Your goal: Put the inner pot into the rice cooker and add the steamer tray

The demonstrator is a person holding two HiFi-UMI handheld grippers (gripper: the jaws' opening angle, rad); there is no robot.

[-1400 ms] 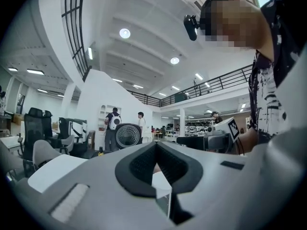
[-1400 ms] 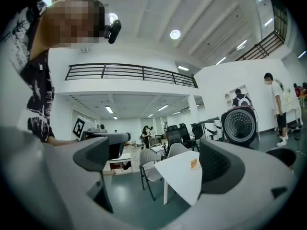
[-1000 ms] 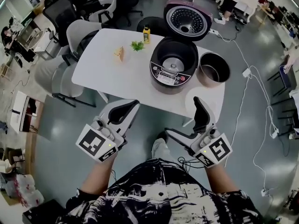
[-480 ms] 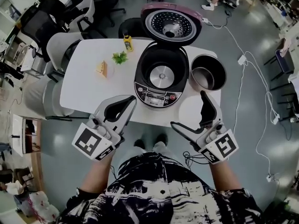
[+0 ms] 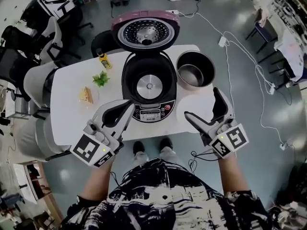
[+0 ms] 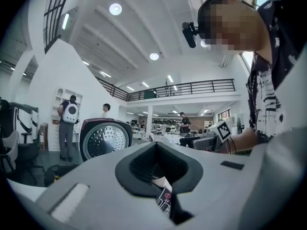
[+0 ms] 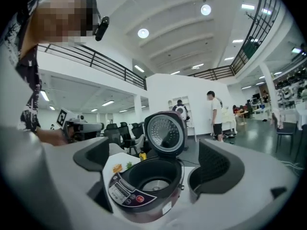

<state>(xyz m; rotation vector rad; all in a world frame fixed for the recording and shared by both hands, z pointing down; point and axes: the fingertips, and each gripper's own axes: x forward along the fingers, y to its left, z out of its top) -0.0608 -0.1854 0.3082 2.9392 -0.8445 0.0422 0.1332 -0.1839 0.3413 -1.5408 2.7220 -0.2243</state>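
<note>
Head view shows the pot (image 5: pixel 194 71) on the counter (image 5: pixel 67 97) just right of the cooker (image 5: pixel 147 87), whose lid is up over a bare cavity, so neither step looks done. Near the counter's front edge the left tool (image 5: pixel 127 106) is closed on nothing and the right tool (image 5: pixel 202 103) gapes empty. I cannot pick out the tray.

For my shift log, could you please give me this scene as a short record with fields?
rice cooker: on white table, lid raised, cavity empty
inner pot: on table, right of cooker, not inserted
left gripper: jaws together, holding nothing, by cooker's front panel
right gripper: jaws apart, holding nothing, over table's front right
</note>
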